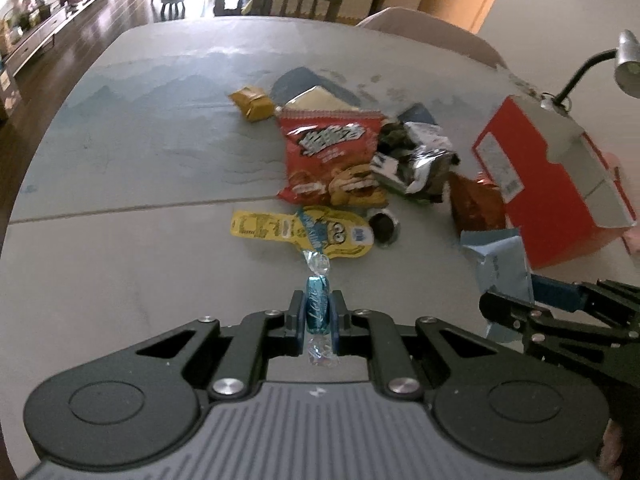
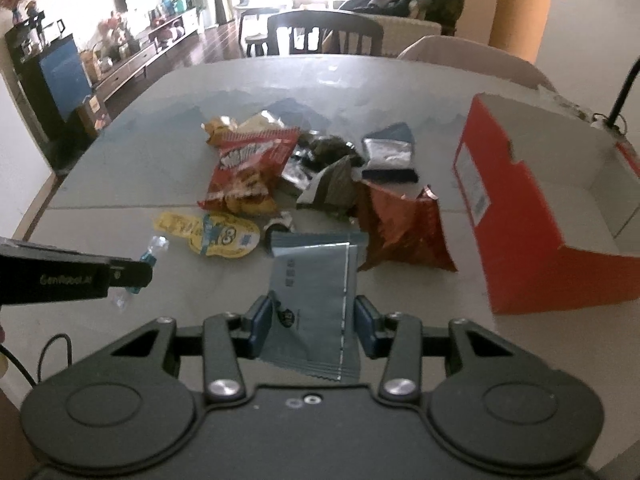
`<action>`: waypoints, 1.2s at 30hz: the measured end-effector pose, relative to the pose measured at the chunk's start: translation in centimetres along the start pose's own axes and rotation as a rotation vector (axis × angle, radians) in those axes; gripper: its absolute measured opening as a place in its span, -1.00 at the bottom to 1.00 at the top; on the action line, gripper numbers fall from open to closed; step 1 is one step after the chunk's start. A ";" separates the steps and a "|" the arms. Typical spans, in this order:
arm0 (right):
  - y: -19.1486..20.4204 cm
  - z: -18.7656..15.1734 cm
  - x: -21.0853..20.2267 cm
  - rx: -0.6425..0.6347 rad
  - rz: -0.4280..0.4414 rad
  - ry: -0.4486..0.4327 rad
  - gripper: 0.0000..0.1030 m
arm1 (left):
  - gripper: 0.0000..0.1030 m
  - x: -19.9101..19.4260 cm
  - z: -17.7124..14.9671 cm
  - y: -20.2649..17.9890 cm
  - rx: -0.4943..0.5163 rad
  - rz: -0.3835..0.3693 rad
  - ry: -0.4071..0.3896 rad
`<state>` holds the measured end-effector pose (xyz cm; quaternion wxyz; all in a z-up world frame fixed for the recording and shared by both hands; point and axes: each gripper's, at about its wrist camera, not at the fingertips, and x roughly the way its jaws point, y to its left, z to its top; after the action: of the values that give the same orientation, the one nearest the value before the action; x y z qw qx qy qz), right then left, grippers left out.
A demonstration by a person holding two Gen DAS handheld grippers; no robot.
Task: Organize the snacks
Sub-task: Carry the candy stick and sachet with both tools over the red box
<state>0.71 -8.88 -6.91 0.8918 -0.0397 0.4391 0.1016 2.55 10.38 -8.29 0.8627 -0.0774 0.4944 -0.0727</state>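
My left gripper [image 1: 317, 305] is shut on a teal wrapped candy [image 1: 317, 308], held just above the table. My right gripper [image 2: 314, 320] is shut on a light blue snack packet [image 2: 316, 288]; the packet also shows in the left wrist view [image 1: 500, 264]. An open red box [image 2: 516, 216] stands at the right with its grey inside showing; it also shows in the left wrist view [image 1: 548, 184]. A pile of snacks lies mid-table: a red chip bag [image 1: 332, 156], a yellow Minions pouch [image 1: 304, 232], a brown-red foil bag [image 2: 400, 228], dark and silver wrappers [image 1: 416, 156].
The grey table [image 1: 140, 220] holds a yellow-brown packet [image 1: 252, 102] at the back of the pile. A desk lamp [image 1: 624, 64] stands behind the box. Chairs [image 2: 324, 36] sit at the far edge. My left gripper shows at the left of the right wrist view [image 2: 132, 274].
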 end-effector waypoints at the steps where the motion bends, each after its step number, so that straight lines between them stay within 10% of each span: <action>1: -0.1 0.1 -0.4 0.004 -0.004 -0.006 -0.17 | -0.77 -0.3 0.1 -0.1 0.007 -0.007 -0.003; 13: -4.1 2.3 -4.5 0.047 -0.040 -0.065 -0.17 | -0.77 -2.4 3.1 -5.0 0.071 -0.082 -0.037; 36: -23.3 7.7 -2.3 0.092 -0.071 -0.091 -0.17 | -0.77 4.9 12.9 -25.8 0.204 -0.103 -0.061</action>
<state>10.34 -30.70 -0.83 0.9147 -0.0096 0.4008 0.0514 14.93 -15.03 -0.69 0.8759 -0.0166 0.4532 -0.1647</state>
